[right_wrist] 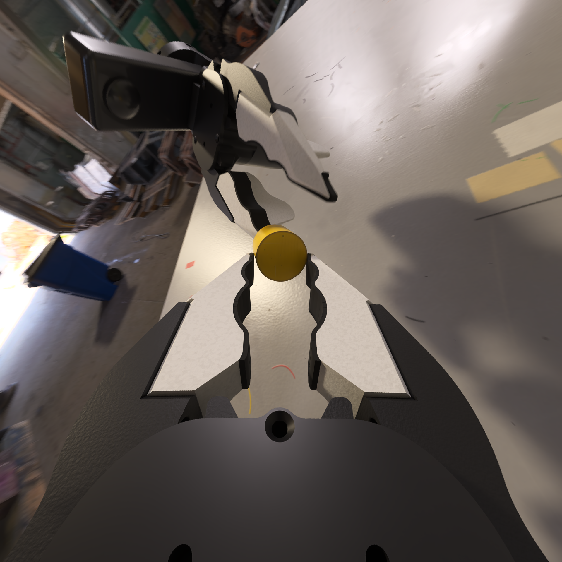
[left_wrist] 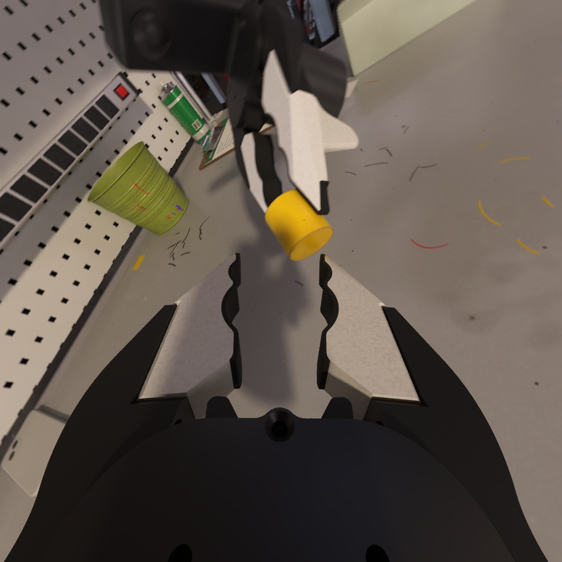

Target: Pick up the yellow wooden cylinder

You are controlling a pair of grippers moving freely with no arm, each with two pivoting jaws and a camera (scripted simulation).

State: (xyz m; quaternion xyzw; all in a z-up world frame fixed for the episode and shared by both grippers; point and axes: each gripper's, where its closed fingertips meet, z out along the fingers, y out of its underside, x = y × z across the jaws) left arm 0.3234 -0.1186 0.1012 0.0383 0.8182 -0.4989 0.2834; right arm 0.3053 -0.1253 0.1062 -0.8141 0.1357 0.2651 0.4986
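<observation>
The right tongs [right_wrist: 279,258] pinch the yellow cylinder [right_wrist: 280,253] at their very tips, lifted off the table [left_wrist: 456,304] — a shallow hold; the left tongs [left_wrist: 279,258] wait beside it, open and empty.

Pale grey worktop [left_wrist: 425,304], scuffed with dark scratches and yellow and red arc marks. Directly on it, left of the left tongs: green metal cup [left_wrist: 140,190]; beyond that, green can [left_wrist: 184,112] and clipboard [left_wrist: 217,149].
</observation>
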